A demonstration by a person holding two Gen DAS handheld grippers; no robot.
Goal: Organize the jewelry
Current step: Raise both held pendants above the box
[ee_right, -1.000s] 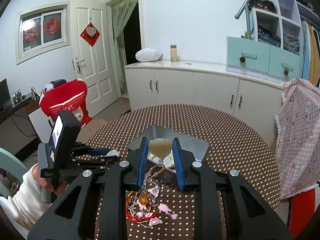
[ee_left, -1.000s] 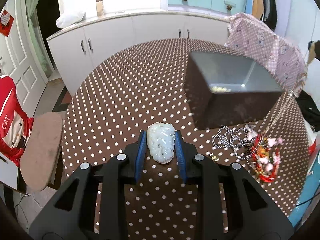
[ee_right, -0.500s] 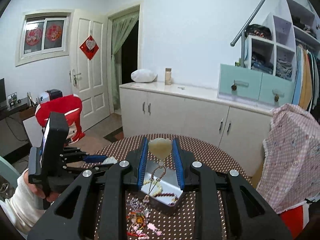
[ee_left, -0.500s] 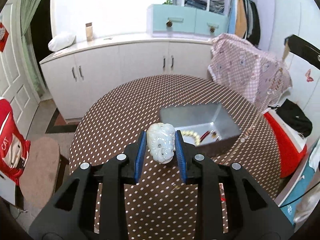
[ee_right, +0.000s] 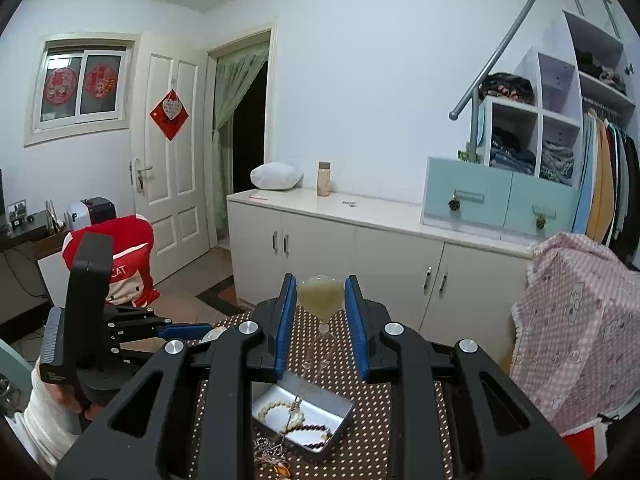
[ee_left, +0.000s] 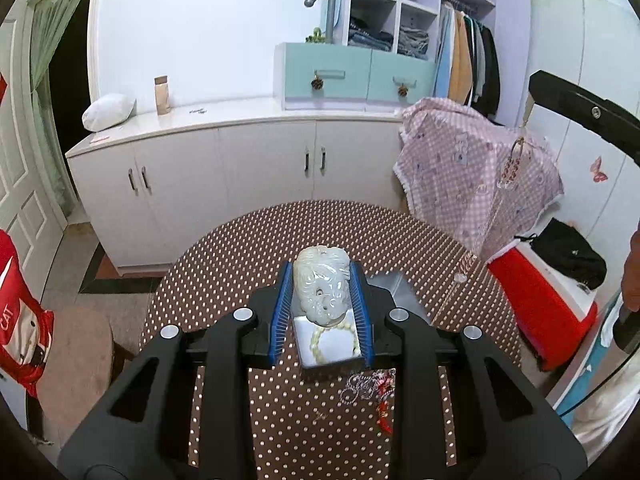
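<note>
A carved white pendant is gripped by the left gripper; a yellowish pendant is clamped in the right gripper, above the tray.

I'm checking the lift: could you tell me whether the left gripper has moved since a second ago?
Yes. The left gripper, shut on the white pendant, has risen: the dotted table and metal tray now look smaller and farther below.

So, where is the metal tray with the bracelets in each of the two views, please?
Left wrist view: the metal tray lies low in the middle, mostly hidden behind the left gripper and its white carved pendant.
Right wrist view: the tray lies at the bottom centre, below the right gripper.
Shared landmark: the cream bead bracelet inside the tray.
</note>
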